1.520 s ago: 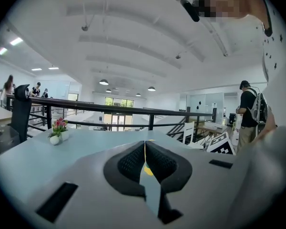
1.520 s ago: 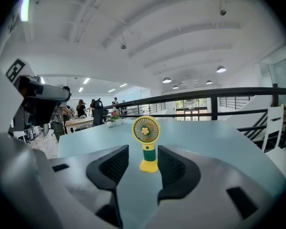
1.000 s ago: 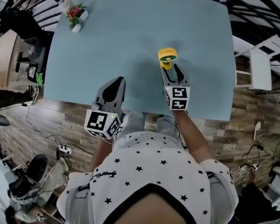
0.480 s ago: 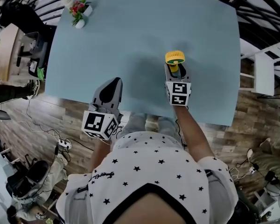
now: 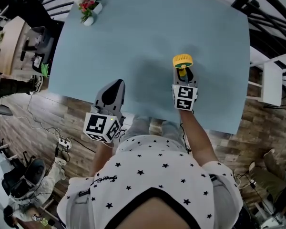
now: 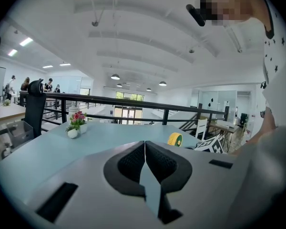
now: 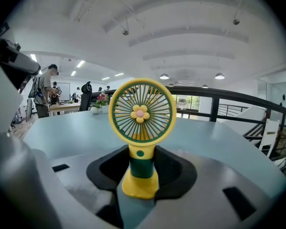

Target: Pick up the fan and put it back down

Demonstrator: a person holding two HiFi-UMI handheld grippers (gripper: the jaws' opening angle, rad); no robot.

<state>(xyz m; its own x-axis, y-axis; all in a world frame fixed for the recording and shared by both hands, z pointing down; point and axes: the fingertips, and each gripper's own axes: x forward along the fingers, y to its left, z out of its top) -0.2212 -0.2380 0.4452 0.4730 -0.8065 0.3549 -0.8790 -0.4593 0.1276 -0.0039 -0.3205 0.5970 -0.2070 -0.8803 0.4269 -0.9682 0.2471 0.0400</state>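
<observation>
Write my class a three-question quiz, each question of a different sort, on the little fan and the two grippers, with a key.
1. True or false: the small yellow-and-green plastic fan lies on its side on the pale blue table.
2. What stands between the jaws of the right gripper? A the fan's stem; B a white mug; C nothing.
3. Complete: the jaws of the left gripper are ____ (apart/together).
Key: 1 false, it stands upright. 2 A; those jaws have just been closing. 3 together.
</observation>
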